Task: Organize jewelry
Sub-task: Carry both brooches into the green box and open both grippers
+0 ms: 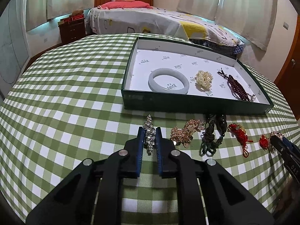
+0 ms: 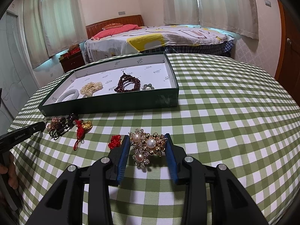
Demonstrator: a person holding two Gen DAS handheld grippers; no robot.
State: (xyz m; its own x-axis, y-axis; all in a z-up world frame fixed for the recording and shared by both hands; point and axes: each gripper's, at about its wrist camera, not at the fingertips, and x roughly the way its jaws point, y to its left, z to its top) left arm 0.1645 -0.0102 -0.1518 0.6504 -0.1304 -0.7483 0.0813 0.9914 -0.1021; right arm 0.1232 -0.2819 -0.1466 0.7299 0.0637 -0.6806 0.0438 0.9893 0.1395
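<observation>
My left gripper (image 1: 149, 131) is shut on a silver crystal brooch (image 1: 149, 136) that lies on the green checked cloth. My right gripper (image 2: 147, 140) is open around a gold and pearl brooch (image 2: 148, 146) on the cloth; both pads stand close beside it. The green box (image 1: 187, 105) holds a pale jade bangle (image 1: 168, 81), a pearl bracelet (image 1: 204, 79), a dark red bead bracelet (image 1: 237, 88) and a small pearl piece (image 2: 148, 88). On the cloth in front of the box lie a gold chain (image 1: 184, 133), a dark green cord piece (image 1: 211, 136), a red knot charm (image 1: 240, 133) and a small red knot (image 2: 115, 141).
The table with the checked cloth (image 1: 65, 103) fills both views. A bed (image 1: 150, 20) and a dark nightstand (image 1: 72, 30) stand beyond it. A wooden door (image 2: 288, 52) is at the right.
</observation>
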